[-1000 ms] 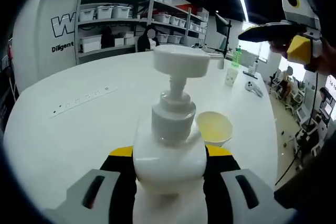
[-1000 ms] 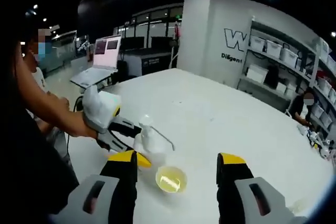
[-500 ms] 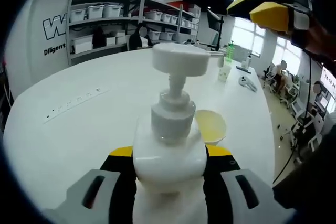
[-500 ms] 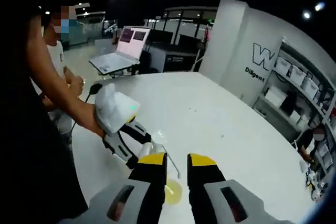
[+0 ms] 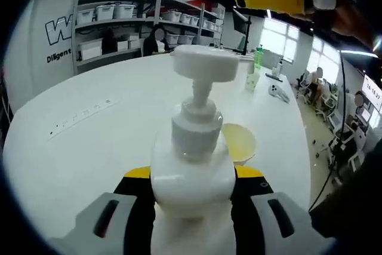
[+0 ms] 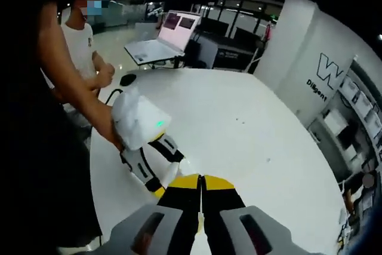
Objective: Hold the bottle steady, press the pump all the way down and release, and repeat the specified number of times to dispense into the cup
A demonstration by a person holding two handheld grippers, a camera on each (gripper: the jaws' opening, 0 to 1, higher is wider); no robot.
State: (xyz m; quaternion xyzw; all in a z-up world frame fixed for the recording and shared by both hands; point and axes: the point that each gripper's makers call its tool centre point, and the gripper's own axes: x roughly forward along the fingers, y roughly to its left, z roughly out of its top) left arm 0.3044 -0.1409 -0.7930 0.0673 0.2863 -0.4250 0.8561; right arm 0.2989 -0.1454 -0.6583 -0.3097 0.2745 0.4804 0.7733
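My left gripper (image 5: pixel 192 190) clamps the bottle (image 5: pixel 192 171) so it won't tip. My right gripper (image 6: pixel 200 182), jaws closed and empty, hangs above the pump (image 5: pixel 205 64), probably to press toward the cup (image 5: pixel 239 143).

Smooth, glossy white plastic bottle (image 5: pixel 192 171) and pump (image 5: pixel 204 64); translucent yellowish cup (image 5: pixel 239 143) on a matt white table (image 5: pixel 83 141).

Storage shelves (image 5: pixel 119 25) along white wall (image 6: pixel 310 58)
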